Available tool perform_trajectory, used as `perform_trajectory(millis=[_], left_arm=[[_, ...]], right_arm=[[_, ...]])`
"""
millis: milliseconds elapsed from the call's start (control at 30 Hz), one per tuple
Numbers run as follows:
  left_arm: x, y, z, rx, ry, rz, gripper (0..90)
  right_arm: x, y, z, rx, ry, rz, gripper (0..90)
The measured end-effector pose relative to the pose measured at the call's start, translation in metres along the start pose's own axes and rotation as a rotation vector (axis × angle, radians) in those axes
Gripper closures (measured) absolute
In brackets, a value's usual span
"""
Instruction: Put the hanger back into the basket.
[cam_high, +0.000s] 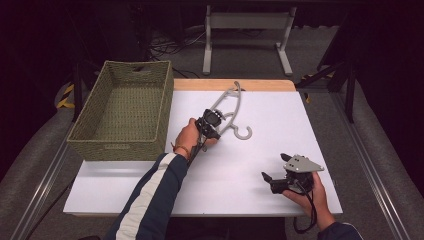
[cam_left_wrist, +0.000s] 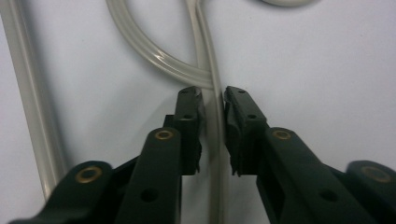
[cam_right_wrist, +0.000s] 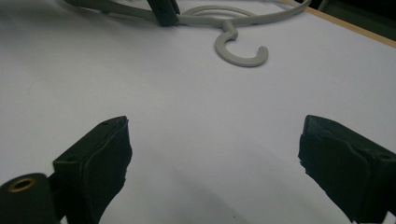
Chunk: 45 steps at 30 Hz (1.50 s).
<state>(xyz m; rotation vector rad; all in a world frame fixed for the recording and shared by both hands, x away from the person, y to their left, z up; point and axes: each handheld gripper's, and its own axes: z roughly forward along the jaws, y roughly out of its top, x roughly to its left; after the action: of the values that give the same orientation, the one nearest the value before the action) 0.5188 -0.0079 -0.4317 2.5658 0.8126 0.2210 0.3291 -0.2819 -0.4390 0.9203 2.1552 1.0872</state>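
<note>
Where the high view looks down on the white table (cam_high: 240, 185), the grey hanger (cam_high: 231, 107) lies beside the woven basket (cam_high: 125, 107). Left gripper view: left gripper (cam_left_wrist: 214, 100) jaws clamp one hanger bar. Right gripper view: right gripper (cam_right_wrist: 212, 142) jaws stand wide apart above bare tabletop.

1. A lab or recording studio: black curtains close in a white table (cam_high: 250, 185).
2. Loose cables (cam_high: 170, 47) and a grey metal stand frame (cam_high: 247, 30) sit on grey carpeted floor behind.
3. Yellow-black hazard tape (cam_high: 65, 95) marks the floor.
</note>
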Motion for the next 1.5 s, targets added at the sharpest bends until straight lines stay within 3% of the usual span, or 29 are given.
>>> perform_trajectory(millis=[167,300,367,400,633,833,1200,1433,1500], left_arm=[[0.003,-0.004,0.0,-0.034,-0.023,-0.045,80.6],[-0.001,-0.003,-0.002,-0.054,0.04,-0.025,81.2],[-0.001,-0.003,-0.005,-0.076,0.04,-0.022,81.4],[-0.001,-0.004,-0.009,-0.114,0.033,-0.045,81.4],[0.0,-0.005,-0.033,-0.209,0.046,-0.04,81.7],[-0.003,-0.002,-0.057,-0.237,0.074,-0.01,82.0],[-0.002,0.003,-0.097,-0.29,0.073,0.006,82.1],[-0.002,0.007,-0.132,-0.332,0.142,0.038,82.1],[0.001,0.006,-0.143,-0.35,0.159,0.03,82.1]], right_arm=[[0.0,-0.002,0.002,0.018,0.011,-0.002,10.1],[-0.001,-0.002,0.002,0.02,0.008,0.006,9.9],[-0.001,-0.002,0.002,0.019,0.007,0.005,9.7],[-0.001,-0.003,0.002,0.019,0.006,0.005,9.6],[-0.002,-0.003,0.001,0.016,0.0,0.014,9.0],[-0.002,-0.002,0.001,0.013,-0.003,0.016,8.9],[-0.001,-0.001,0.001,0.013,0.004,0.029,8.9],[-0.001,-0.001,0.001,0.013,0.008,0.025,8.9],[-0.001,-0.001,0.001,0.019,0.008,0.026,8.9]])
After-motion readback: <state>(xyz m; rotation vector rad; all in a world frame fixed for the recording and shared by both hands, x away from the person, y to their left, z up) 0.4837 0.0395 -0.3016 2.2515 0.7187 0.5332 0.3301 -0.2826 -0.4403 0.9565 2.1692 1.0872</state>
